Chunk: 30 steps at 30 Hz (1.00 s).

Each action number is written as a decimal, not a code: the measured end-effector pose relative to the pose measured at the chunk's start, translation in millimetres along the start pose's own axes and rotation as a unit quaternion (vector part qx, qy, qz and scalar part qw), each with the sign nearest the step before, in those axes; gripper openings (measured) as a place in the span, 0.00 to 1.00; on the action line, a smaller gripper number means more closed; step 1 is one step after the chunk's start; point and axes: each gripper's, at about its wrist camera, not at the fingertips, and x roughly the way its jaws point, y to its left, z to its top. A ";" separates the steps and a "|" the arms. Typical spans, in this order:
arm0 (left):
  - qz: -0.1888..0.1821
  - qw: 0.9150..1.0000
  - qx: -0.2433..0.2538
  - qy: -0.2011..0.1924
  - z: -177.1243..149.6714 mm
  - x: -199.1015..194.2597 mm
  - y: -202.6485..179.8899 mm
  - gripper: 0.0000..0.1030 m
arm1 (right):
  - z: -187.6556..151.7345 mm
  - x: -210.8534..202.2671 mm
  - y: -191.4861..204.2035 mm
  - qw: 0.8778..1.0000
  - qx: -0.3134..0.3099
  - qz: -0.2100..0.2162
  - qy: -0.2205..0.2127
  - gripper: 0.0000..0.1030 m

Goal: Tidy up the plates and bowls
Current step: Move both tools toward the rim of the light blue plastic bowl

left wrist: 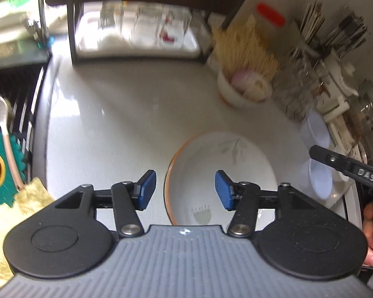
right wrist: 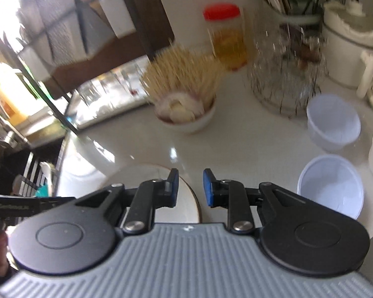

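Observation:
A white bowl with an orange rim and grey leaf prints (left wrist: 221,171) sits on the pale counter. My left gripper (left wrist: 185,190) hovers over the bowl's left rim; its blue pads stand wide apart and touch nothing. In the right wrist view the same bowl (right wrist: 139,173) lies low and to the left, with its right rim passing under my right gripper (right wrist: 190,190). The right pads are a narrow gap apart with only counter showing between them. Two pale lilac plastic bowls (right wrist: 333,121) (right wrist: 330,186) stand to the right.
A small white bowl of garlic with a bundle of thin sticks (right wrist: 186,114) stands behind. Past it are a red-lidded jar (right wrist: 226,37), a glass basket (right wrist: 286,79) and a white jug (right wrist: 348,49). A rack of glasses (left wrist: 136,29) stands at the back and the sink (left wrist: 10,114) lies to the left.

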 end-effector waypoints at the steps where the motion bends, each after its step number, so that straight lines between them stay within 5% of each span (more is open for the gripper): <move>1: 0.009 1.000 0.007 -0.012 1.6 -6.1 -5.4 0.57 | 3.6 -6.9 0.7 1.000 0.000 0.007 -0.007 0.25; 10: 0.011 0.993 0.042 -0.112 1.4 -47.1 -80.3 0.57 | 21.4 -53.9 -17.7 0.997 -0.020 0.028 -0.063 0.25; 30: 0.022 0.988 0.008 -0.154 -54.6 -53.0 -232.5 0.57 | 15.8 -128.9 -126.8 0.990 -0.082 0.060 -0.103 0.25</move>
